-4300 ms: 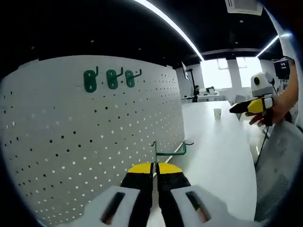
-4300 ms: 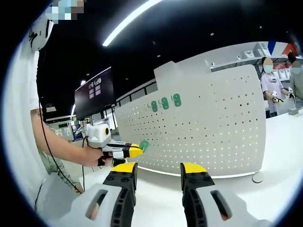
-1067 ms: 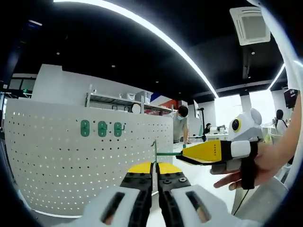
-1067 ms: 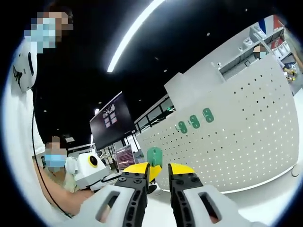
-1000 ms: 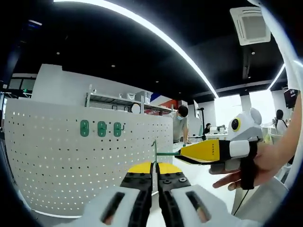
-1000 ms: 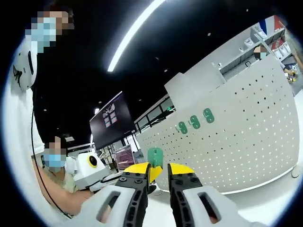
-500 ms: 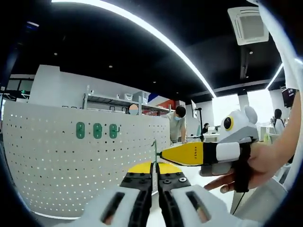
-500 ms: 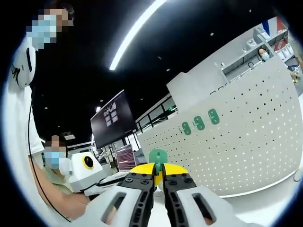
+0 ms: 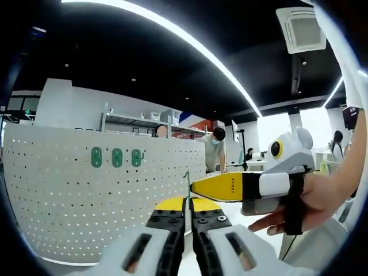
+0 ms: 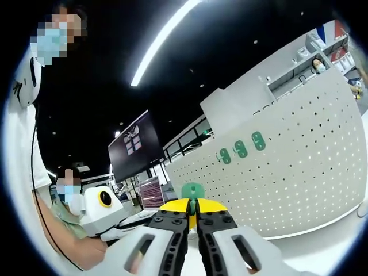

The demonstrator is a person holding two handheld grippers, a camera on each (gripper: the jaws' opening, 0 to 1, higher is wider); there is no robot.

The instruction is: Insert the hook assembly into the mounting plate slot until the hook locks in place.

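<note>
Jaws of both left gripper [image 9: 188, 202] and right gripper [image 10: 192, 205] clamped on green hook assembly [image 10: 192, 190]; pegboard [image 10: 287, 172] behind; no legible writing.

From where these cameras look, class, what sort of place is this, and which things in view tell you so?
Probably an open-plan office or workshop. A curved white pegboard carrying three green hooks stands on a white table, long strip lights cross a dark ceiling, and a wall screen hangs behind.

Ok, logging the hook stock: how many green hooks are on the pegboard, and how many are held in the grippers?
Hooks on the pegboard: 3
Hook in the hand-held grippers: 1
Total: 4
</note>
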